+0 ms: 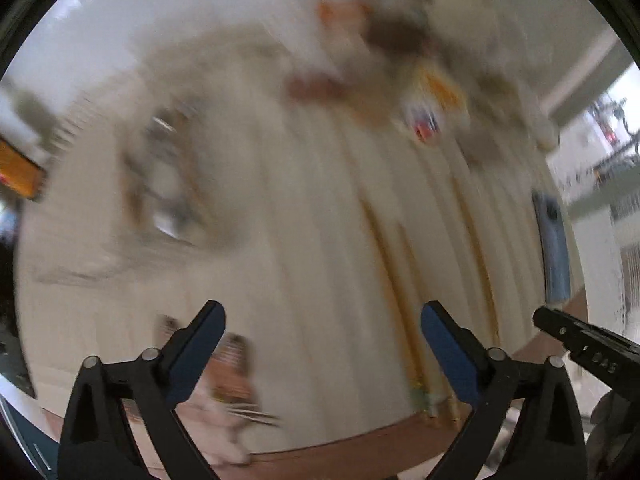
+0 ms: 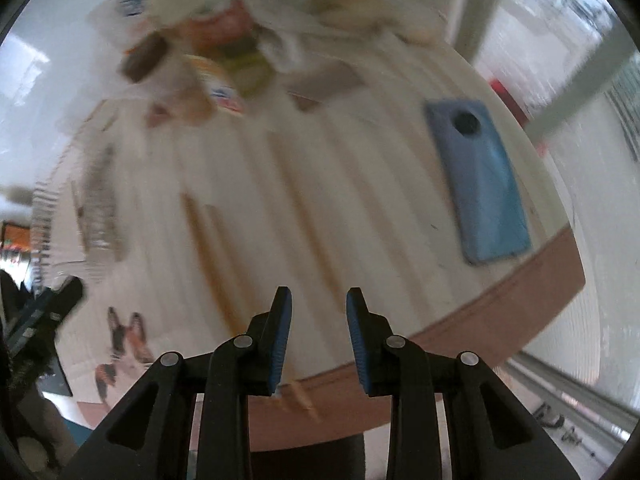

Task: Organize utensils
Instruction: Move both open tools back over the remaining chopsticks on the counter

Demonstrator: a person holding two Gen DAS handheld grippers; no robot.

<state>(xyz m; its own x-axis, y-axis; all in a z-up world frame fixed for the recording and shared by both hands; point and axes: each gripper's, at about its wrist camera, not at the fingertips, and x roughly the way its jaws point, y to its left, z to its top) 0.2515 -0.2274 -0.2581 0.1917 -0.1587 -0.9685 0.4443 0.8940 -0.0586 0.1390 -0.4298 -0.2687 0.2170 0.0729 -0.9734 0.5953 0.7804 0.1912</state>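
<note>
Wooden chopsticks [image 1: 404, 280], pale tabletop [image 1: 300, 220]: your left gripper [image 1: 322, 344] is spread wide, right gripper [image 2: 319, 336] slightly parted, both empty; straddle sticks squarely before closing.

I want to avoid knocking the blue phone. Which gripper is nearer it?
Right. The right gripper is open near the table's front edge, the blue phone lying ahead to its right. The left gripper sits farther left.

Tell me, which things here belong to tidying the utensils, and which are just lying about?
Belonging to the job:
- long wooden sticks, probably chopsticks
- blurred rack, perhaps their holder
- left tool and right tool, both open and empty

Just lying about:
- blue phone
- heap of packets at the far end
</note>
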